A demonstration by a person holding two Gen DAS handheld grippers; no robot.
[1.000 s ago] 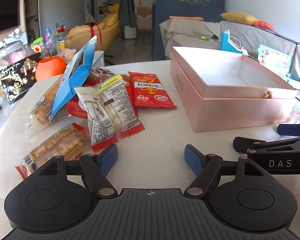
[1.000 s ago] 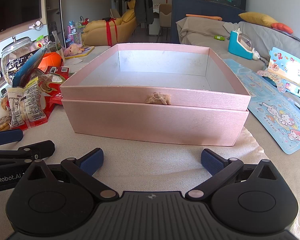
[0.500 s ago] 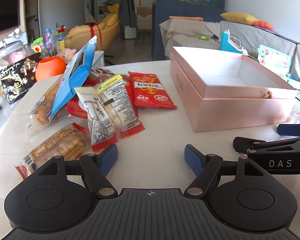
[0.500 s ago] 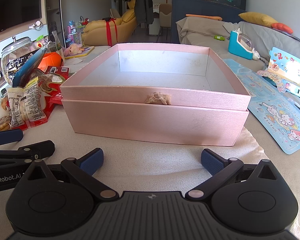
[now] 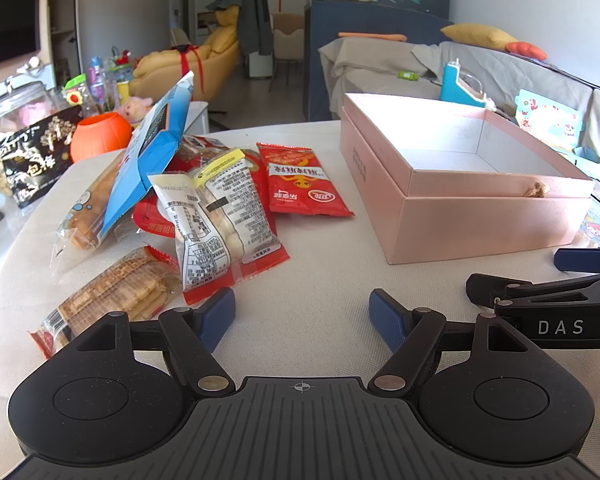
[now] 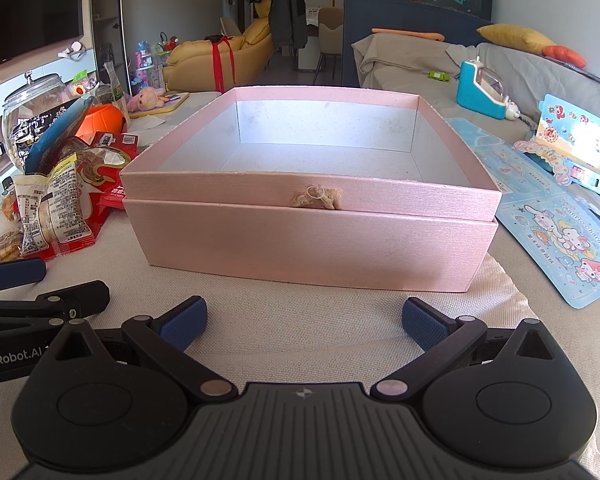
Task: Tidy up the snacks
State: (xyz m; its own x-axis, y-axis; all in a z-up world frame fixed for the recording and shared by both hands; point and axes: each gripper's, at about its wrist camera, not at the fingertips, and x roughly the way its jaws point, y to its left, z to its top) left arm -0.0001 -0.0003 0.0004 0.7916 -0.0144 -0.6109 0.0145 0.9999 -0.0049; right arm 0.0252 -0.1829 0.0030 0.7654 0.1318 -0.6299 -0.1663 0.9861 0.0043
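Note:
A pile of snack packets lies on the cloth-covered table in the left wrist view: a white-and-red packet (image 5: 220,220), a red packet (image 5: 300,184), a wafer packet (image 5: 112,300), a blue-wrapped bread packet (image 5: 140,168). An open, empty pink box (image 5: 460,216) stands to their right. My left gripper (image 5: 302,312) is open and empty, just short of the pile. My right gripper (image 6: 302,320) is open and empty in front of the pink box (image 6: 312,240). The pile also shows at the left of the right wrist view (image 6: 56,208).
A glass jar (image 5: 16,136) and an orange pumpkin cup (image 5: 100,136) stand at the table's far left. Cartoon sticker sheets (image 6: 560,240) lie right of the box. A sofa with a blue toy (image 6: 484,88) is behind.

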